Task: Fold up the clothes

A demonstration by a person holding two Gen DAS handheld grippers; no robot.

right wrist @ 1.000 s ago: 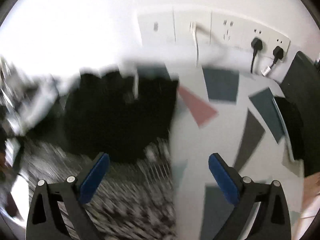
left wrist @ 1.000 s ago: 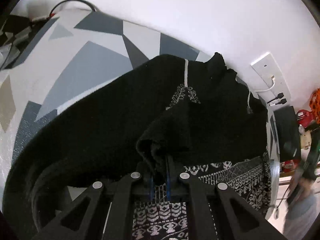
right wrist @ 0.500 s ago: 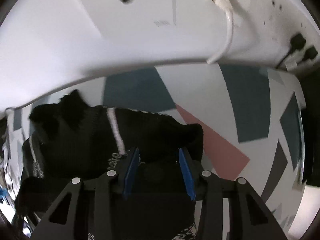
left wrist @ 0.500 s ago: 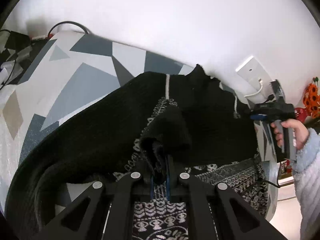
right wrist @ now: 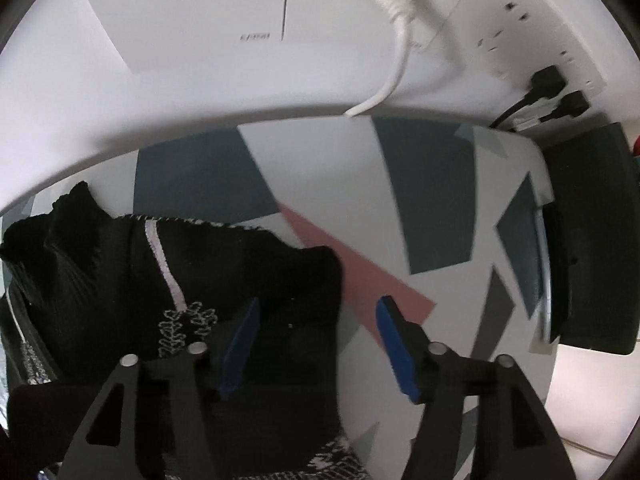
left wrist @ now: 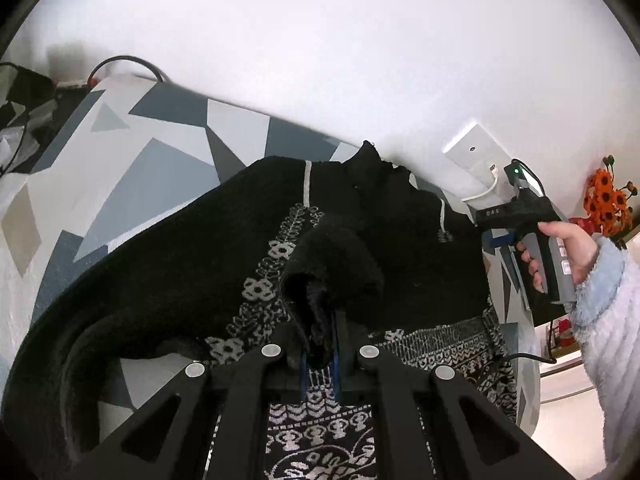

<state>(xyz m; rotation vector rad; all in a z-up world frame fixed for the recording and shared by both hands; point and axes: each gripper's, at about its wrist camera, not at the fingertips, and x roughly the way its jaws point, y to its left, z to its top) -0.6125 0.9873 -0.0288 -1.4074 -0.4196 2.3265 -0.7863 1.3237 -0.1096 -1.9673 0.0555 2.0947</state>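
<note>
A black sweater (left wrist: 180,280) with white knitted patterns lies spread on the table's geometric-print cloth (left wrist: 140,168). My left gripper (left wrist: 320,360) is shut on the sweater's black sleeve end (left wrist: 336,264) and holds it lifted above the body. A hand in a pale fuzzy sleeve holds my right gripper (left wrist: 500,236) at the sweater's far right shoulder, near the wall. In the right wrist view that gripper (right wrist: 318,312) points down. Its jaws are opening, and the corner of the sweater (right wrist: 100,272) lies between the blue pads (right wrist: 240,344) without being pressed.
The wall rises just behind the table, with socket plates (right wrist: 532,40), black plugs and a white cable (right wrist: 400,40). A black box (right wrist: 592,240) stands at the table's right end. Orange flowers (left wrist: 604,200) sit beyond it. Cables (left wrist: 24,92) lie at the far left.
My right gripper swung across and tipped down over the sweater's shoulder by the wall; its jaws narrowed on the fabric, then widened. My left gripper raised the sleeve end slightly.
</note>
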